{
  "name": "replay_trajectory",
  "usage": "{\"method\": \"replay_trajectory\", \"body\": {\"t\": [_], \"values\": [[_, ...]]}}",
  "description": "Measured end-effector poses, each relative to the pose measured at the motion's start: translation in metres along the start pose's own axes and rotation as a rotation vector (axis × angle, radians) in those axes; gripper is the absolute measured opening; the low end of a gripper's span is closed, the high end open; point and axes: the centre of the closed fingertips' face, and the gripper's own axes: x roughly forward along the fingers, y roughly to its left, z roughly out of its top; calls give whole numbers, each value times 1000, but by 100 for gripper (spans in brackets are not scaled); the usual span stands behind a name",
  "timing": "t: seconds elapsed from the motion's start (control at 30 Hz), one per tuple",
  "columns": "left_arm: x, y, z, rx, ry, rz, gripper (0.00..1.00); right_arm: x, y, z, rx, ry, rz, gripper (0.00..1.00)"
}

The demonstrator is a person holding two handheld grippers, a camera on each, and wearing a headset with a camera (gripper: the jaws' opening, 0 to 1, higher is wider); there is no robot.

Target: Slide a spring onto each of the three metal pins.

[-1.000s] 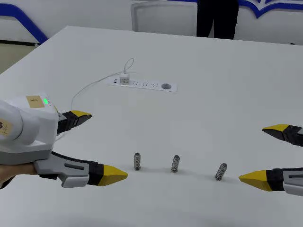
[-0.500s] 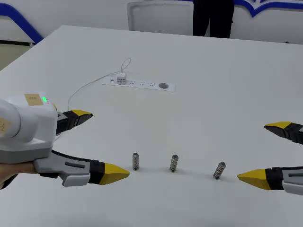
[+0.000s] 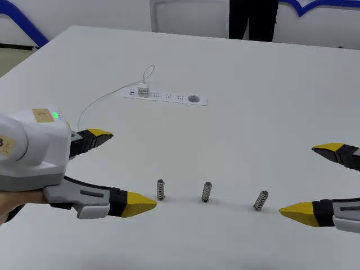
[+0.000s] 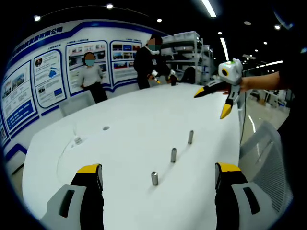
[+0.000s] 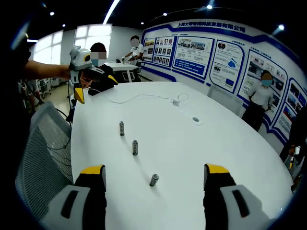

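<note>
Three short metal pins stand in a row on the white table [image 3: 253, 101]: left pin [image 3: 161, 189], middle pin [image 3: 206, 192], right pin [image 3: 260, 200]. Each looks coiled, like a spring around it; the right one leans. My left gripper [image 3: 124, 169] is open, its near tip just left of the left pin. My right gripper [image 3: 309, 180] is open to the right of the right pin. The left gripper view has the row between its open jaws, nearest pin [image 4: 155, 178], with the right gripper [image 4: 225, 91] beyond. The right gripper view has the nearest pin [image 5: 154, 180] and the left gripper [image 5: 88, 79].
A white power strip [image 3: 169, 98] with a plugged charger and a looping cable [image 3: 98, 104] lies behind the pins. A chair [image 3: 188, 17] and a standing person [image 3: 252, 19] are at the far edge. A mesh chair [image 5: 43, 158] stands beside the table.
The head view has shifted a little. Both grippers stay open and the three pins keep their places.
</note>
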Motion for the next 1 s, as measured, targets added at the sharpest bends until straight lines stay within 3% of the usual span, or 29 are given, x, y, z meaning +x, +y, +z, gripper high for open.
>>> {"method": "replay_trajectory", "body": {"t": [1.0], "values": [[6, -4, -11, -11, 30, -19, 98, 5, 3, -9, 57, 14, 18, 82]]}}
